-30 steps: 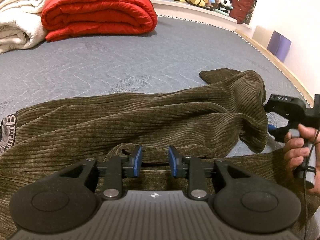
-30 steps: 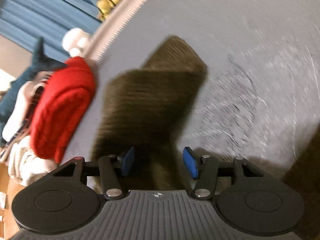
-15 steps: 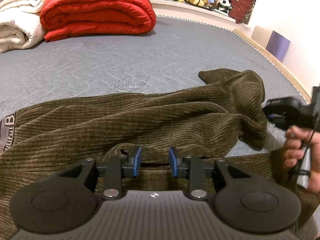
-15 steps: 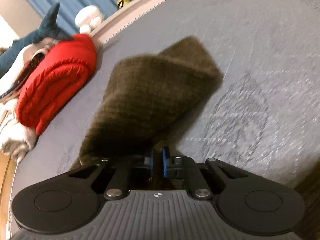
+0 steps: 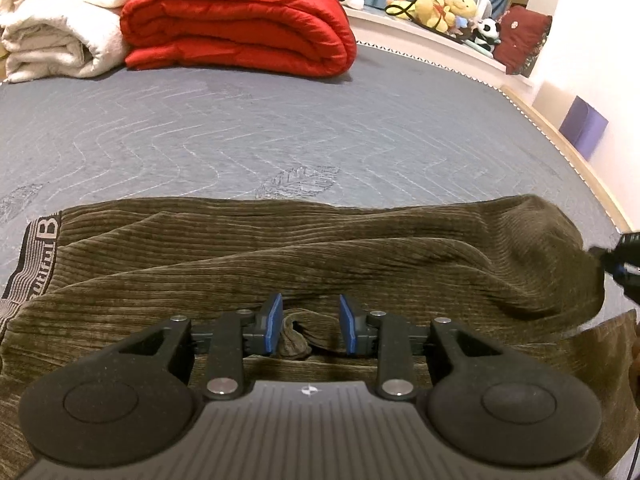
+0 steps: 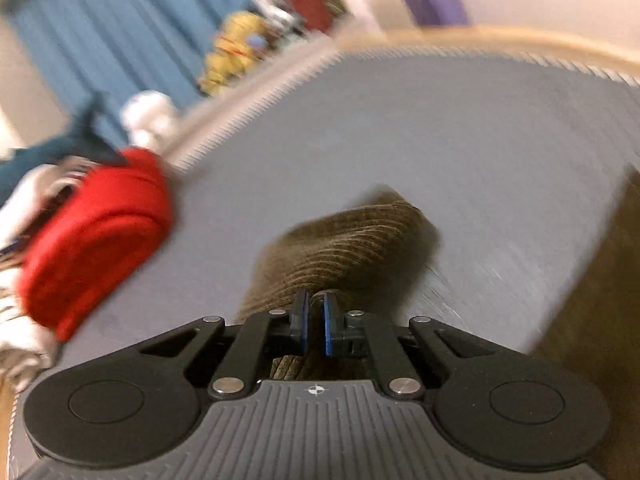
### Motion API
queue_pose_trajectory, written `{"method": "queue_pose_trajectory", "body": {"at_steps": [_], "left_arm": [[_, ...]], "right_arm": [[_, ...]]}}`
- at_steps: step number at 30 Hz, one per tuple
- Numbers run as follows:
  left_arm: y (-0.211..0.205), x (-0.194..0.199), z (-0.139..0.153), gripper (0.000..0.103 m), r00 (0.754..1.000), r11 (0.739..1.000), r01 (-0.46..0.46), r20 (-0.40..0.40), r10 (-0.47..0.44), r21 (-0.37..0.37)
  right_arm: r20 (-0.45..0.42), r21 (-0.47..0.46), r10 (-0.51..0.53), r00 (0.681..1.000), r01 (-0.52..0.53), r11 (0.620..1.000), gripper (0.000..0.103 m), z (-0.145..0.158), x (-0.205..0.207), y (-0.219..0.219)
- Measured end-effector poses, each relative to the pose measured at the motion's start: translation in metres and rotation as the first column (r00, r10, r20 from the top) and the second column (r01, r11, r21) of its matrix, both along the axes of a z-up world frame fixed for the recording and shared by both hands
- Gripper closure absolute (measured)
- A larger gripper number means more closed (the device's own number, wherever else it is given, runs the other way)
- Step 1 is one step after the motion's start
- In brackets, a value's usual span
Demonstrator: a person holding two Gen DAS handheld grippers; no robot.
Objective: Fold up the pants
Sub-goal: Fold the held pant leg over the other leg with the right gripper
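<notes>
Olive corduroy pants (image 5: 320, 256) lie crosswise on the grey mattress (image 5: 280, 128), with the lettered waistband (image 5: 40, 256) at the left. My left gripper (image 5: 308, 324) hovers low over their near edge, open. A small fold of cloth sits by its left pad and the right pad stands clear of it. My right gripper (image 6: 314, 316) is shut on the end of a pant leg (image 6: 348, 248) and holds it off the bed. In the left wrist view the right gripper (image 5: 618, 264) shows only at the right edge, where the cloth rises.
A folded red quilt (image 5: 240, 20) and a white blanket (image 5: 60, 20) lie at the far side of the bed. Plush toys (image 5: 444, 4) and a dark red cushion (image 5: 522, 36) sit on the ledge behind. The bed's wooden edge (image 5: 560, 136) runs along the right, with a purple box (image 5: 582, 126) beyond.
My right gripper closed on the leg end and lifted it, drawing that end up and to the right. My left gripper shifted a little over the pants and stayed open.
</notes>
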State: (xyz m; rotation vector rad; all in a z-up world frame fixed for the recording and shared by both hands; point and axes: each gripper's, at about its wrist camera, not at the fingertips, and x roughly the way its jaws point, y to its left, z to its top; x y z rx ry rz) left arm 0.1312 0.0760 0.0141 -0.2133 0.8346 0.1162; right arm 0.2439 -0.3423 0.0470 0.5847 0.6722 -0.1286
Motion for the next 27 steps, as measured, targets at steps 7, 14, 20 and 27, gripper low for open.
{"method": "queue_pose_trajectory", "body": {"at_steps": [7,14,20,27], "left_arm": [[-0.005,0.002,-0.001,0.064,1.000,1.000,0.019,-0.003,-0.019,0.002],[0.000,0.000,-0.001,0.062,1.000,1.000,0.009,-0.006,-0.009,-0.009],[0.001,0.001,-0.002,0.062,1.000,1.000,0.010,-0.010,-0.010,-0.016],[-0.001,0.001,-0.002,0.062,1.000,1.000,0.014,-0.010,-0.014,-0.013]], "right_arm": [[-0.025,-0.032,-0.095,0.995,0.094,0.995,0.085,-0.008,0.000,-0.009],[-0.153,0.176,-0.061,0.986,0.088,0.980,0.020,-0.073,0.028,-0.044],[-0.046,0.289,0.033,0.998,-0.018,0.957,0.047,-0.080,0.037,-0.048],[0.074,0.200,0.048,0.996,-0.062,0.978,0.085,-0.051,0.036,-0.048]]}}
